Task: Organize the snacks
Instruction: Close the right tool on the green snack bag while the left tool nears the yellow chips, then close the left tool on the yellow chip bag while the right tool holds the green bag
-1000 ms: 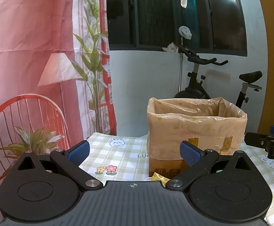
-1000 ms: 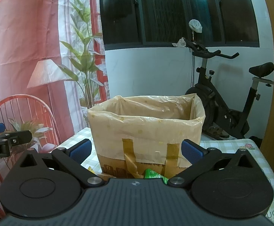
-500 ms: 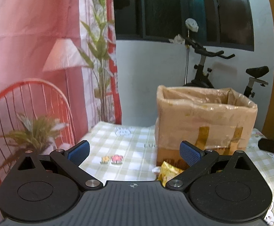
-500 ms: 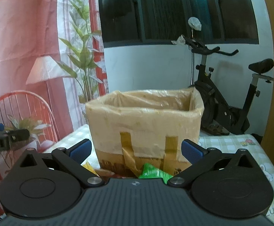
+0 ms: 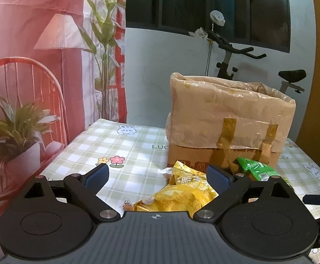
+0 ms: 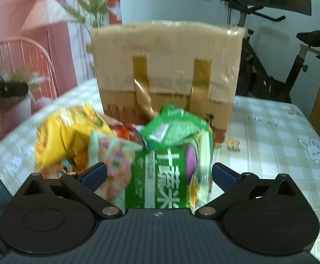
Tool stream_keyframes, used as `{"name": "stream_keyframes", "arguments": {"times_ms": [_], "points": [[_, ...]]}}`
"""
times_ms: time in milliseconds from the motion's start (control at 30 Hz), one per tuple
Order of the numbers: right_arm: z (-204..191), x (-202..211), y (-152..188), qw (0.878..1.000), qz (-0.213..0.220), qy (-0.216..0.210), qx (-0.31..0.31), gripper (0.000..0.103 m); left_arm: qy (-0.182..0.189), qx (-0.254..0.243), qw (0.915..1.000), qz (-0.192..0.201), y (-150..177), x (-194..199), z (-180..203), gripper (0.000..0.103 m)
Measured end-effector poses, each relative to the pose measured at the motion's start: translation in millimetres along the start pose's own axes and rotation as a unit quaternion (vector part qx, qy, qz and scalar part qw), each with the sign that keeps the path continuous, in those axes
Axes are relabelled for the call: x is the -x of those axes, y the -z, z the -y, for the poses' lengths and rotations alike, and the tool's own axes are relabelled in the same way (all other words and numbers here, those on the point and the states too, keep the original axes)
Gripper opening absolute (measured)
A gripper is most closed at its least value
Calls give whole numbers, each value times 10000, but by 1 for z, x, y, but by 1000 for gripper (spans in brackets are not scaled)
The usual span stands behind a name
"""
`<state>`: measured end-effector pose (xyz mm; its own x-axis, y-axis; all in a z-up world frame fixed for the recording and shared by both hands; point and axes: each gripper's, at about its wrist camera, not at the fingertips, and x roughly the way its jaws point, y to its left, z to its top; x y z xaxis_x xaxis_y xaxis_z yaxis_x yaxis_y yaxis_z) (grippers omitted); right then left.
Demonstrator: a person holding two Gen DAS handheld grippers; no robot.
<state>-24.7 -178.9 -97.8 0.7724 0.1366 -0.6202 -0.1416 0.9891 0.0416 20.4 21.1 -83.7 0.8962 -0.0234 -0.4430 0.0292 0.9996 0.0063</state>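
A cardboard box lined with a clear plastic bag [image 5: 230, 118] stands on the checked tablecloth; it also shows in the right wrist view [image 6: 166, 66]. Snack packets lie in a pile in front of it. My left gripper [image 5: 157, 176] is open above a yellow chip bag [image 5: 182, 195]; a green packet [image 5: 256, 169] lies to its right. My right gripper [image 6: 157, 173] is open, its fingers either side of a green snack bag [image 6: 171, 165]. A pale flowery packet [image 6: 113, 154], a yellow bag [image 6: 67, 136] and a red packet [image 6: 124, 132] lie to its left.
The table [image 5: 107, 149] ends at the left by a pink backdrop with a printed lamp and chair [image 5: 16, 77]. An exercise bike [image 6: 270, 70] stands behind the table. The other gripper's tip shows at the left edge of the right wrist view [image 6: 3, 88].
Both grippers have tilted down and moved closer to the table, bringing the snack pile into view. The right gripper now straddles the green bag. Both stay open.
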Motion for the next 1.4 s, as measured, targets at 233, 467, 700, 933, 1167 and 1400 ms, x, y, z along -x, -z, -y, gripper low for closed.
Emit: {"name": "stream_keyframes", "arguments": {"times_ms": [233, 467, 700, 933, 1167, 1400], "points": [[1, -22, 8, 9997, -99, -243, 1, 103, 36, 18, 9999, -131, 8, -10, 2, 97], [4, -25, 15, 9996, 92, -268, -30, 103, 55, -46, 9999, -126, 11, -11, 5, 97], [5, -25, 15, 9995, 108, -308, -25, 101, 49, -50, 9999, -132, 11, -11, 5, 97], [5, -17, 14, 9989, 212, -414, -39, 89, 44, -3, 9999, -133, 11, -10, 4, 97], [8, -7, 9, 9974, 549, -421, -181, 87, 48, 4, 9999, -137, 11, -11, 4, 97], [13, -4, 9, 9965, 678, -385, -316, 87, 98, -15, 9997, -207, 13, -15, 6, 97]]}}
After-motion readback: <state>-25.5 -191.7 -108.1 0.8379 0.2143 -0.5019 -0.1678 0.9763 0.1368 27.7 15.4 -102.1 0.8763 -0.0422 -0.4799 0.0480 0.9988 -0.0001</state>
